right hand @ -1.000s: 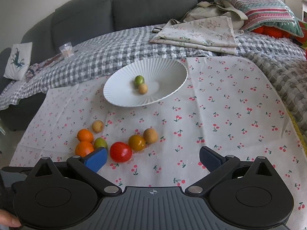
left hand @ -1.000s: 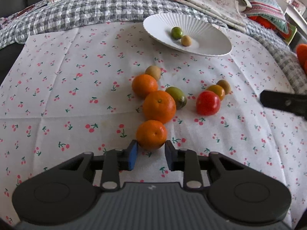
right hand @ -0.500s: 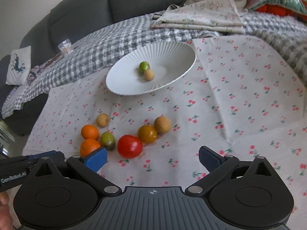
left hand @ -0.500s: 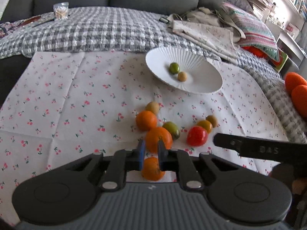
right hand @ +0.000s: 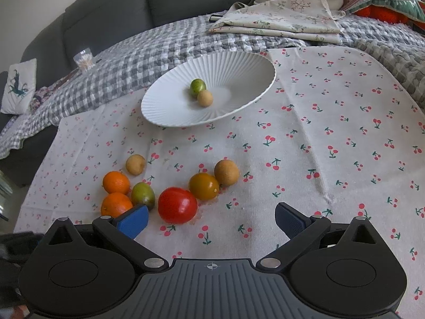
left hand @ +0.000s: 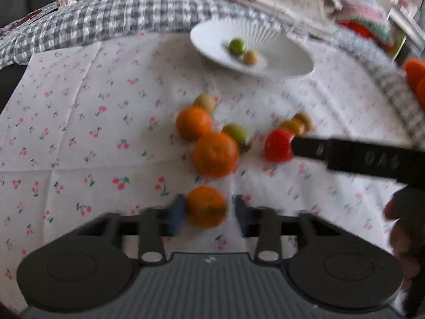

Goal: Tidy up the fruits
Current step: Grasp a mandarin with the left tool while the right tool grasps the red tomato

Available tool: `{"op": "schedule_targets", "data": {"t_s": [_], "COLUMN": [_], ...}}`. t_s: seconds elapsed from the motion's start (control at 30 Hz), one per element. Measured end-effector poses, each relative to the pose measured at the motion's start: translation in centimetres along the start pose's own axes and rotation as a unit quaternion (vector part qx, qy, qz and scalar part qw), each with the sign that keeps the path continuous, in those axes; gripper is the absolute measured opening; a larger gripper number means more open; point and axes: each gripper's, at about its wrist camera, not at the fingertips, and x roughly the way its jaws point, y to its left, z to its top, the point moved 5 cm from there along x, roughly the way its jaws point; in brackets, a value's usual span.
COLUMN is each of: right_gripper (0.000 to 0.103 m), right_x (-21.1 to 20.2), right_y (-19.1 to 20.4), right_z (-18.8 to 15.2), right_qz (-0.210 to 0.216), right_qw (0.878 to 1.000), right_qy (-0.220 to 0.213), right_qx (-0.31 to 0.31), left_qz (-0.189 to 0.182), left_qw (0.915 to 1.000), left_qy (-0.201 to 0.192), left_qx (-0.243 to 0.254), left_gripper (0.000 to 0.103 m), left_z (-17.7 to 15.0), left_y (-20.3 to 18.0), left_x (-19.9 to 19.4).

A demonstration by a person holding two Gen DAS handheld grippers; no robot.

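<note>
Fingers (left hand: 176, 216) of the left gripper (left hand: 208, 212) have just been opening and stand released around a small orange mandarin (left hand: 206, 206): the blue pad touches its left side, the other pad stands just apart. It lies near the front edge of the white cherry-print cloth (right hand: 345, 133). The right gripper (right hand: 211, 220) is spread wide, gripping nothing, with a glossy red tomato (right hand: 177, 204) just ahead of its left finger. Open cloth runs from the tomato to the right edge. A white ribbed plate (right hand: 239, 61) sits at the back edge, well apart.
</note>
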Motion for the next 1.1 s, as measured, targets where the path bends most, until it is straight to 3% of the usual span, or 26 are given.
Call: {"op": "schedule_targets", "data": {"t_s": [0.23, 0.37, 0.43, 0.57, 0.6, 0.67, 1.1], "right_gripper": [0.098, 0.093, 0.086, 0.059, 0.046, 0.035, 0.036], "right_x": [0.8, 1.7, 2.2, 2.9, 2.8, 2.6, 2.3], "right_y": [0.7, 1.4, 1.8, 2.2, 2.4, 2.5, 2.7], "right_z": [-0.1, -0.1, -0.2, -0.5, -0.6, -0.6, -0.4], "right_qz": [-0.002, 0.004, 0.007, 0.003, 0.008, 0.024, 0.038], "right_qw": [1.0, 1.0, 1.0, 1.0, 0.999, 0.999, 0.999], "right_qy": [-0.008, -0.01, -0.007, -0.007, -0.007, -0.004, -0.006], "right_qx": [-0.011, -0.017, -0.019, -0.028, -0.03, -0.024, -0.021], "left_qz": [0.002, 0.007, 0.004, 0.005, 0.004, 0.003, -0.002], "left_qw": [0.999, 0.999, 0.999, 0.9987, 0.9987, 0.9986, 0.998], "left_qy": [-0.04, -0.043, -0.042, -0.046, -0.046, -0.047, -0.056], "left_qx": [-0.019, -0.015, -0.017, -0.019, -0.021, -0.022, -0.031], "left_gripper": [0.031, 0.031, 0.031, 0.031, 0.031, 0.031, 0.031], "left_z": [0.7, 0.9, 0.9, 1.0, 1.1, 1.0, 1.4], "left_y": [0.8, 0.6, 0.6, 0.7, 0.7, 0.7, 1.0], "left_x": [-2.3, -2.3, -2.3, -2.3, -2.4, -2.4, -2.9]}}
